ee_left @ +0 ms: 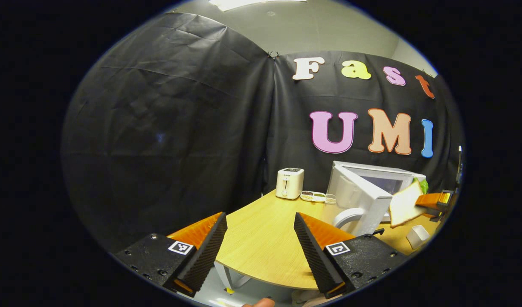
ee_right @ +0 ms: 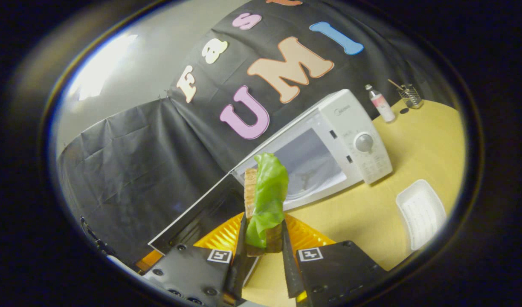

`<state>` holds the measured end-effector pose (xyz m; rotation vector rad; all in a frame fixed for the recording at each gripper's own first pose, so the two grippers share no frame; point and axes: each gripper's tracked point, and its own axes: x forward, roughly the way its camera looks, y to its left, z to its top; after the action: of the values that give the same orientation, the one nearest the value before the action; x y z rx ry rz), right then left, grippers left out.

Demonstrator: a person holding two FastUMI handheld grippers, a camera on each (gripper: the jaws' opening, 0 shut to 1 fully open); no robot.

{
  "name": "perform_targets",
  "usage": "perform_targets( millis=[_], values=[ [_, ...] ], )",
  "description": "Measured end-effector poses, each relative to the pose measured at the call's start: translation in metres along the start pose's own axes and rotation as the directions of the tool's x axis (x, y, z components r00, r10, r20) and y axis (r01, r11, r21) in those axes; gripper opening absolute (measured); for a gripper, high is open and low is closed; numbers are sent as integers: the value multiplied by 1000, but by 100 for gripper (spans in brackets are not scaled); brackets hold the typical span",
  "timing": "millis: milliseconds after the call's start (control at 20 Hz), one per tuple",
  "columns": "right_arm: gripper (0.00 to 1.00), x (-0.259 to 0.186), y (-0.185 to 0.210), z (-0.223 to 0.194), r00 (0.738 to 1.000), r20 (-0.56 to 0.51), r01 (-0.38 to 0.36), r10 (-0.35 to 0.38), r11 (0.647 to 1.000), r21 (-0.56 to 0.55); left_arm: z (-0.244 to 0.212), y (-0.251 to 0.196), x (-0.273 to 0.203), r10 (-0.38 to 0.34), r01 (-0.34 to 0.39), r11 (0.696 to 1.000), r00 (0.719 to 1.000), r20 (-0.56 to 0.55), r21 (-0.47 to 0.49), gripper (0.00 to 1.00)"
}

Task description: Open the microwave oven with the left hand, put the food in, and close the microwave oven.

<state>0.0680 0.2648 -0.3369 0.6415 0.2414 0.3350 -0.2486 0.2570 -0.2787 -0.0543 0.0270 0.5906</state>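
A white microwave (ee_left: 387, 181) (ee_right: 350, 136) stands on the wooden table with its door (ee_left: 359, 200) (ee_right: 192, 217) swung wide open. In the right gripper view my right gripper (ee_right: 263, 251) is shut on a sandwich (ee_right: 263, 200), toast with a green lettuce leaf, held upright in front of the oven's open cavity. The left gripper view shows that same sandwich (ee_left: 406, 204) at the far right, held by the other gripper (ee_left: 433, 200) just outside the oven. My left gripper (ee_left: 261, 247) hangs open over the table's near edge, left of the door, holding nothing.
A white toaster (ee_left: 289, 183) and a small seasoning tray (ee_left: 314, 196) sit at the table's back. A white dish (ee_right: 421, 211) (ee_left: 416, 236) lies in front of the microwave. A bottle (ee_right: 379, 103) and a wire holder (ee_right: 410, 96) stand beyond the oven.
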Motion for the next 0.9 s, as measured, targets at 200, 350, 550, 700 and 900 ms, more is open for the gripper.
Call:
perform_targets(
  millis=[200, 350, 550, 700, 900],
  values=[
    [42, 51, 16, -4, 1000, 28, -2, 2, 1000, 18, -9, 2, 7, -7, 6, 1000, 1000, -22, -15, 97],
    [42, 96, 13, -1, 996, 75, 55, -57, 998, 30, -20, 11, 11, 15, -16, 1000, 998, -55, -22, 97],
    [42, 147, -7, -10, 991, 44, 124, -128, 989, 81, -27, 17, 12, 31, -33, 999, 996, -79, -17, 97],
    [42, 174, -25, -13, 983, 30, 177, -180, 980, 89, -31, 21, 14, 43, -44, 999, 995, -91, -8, 97],
    [42, 200, -52, -7, 968, 60, 238, -245, 965, 110, -36, 20, 17, 41, -43, 999, 994, -105, -15, 97]
  ],
)
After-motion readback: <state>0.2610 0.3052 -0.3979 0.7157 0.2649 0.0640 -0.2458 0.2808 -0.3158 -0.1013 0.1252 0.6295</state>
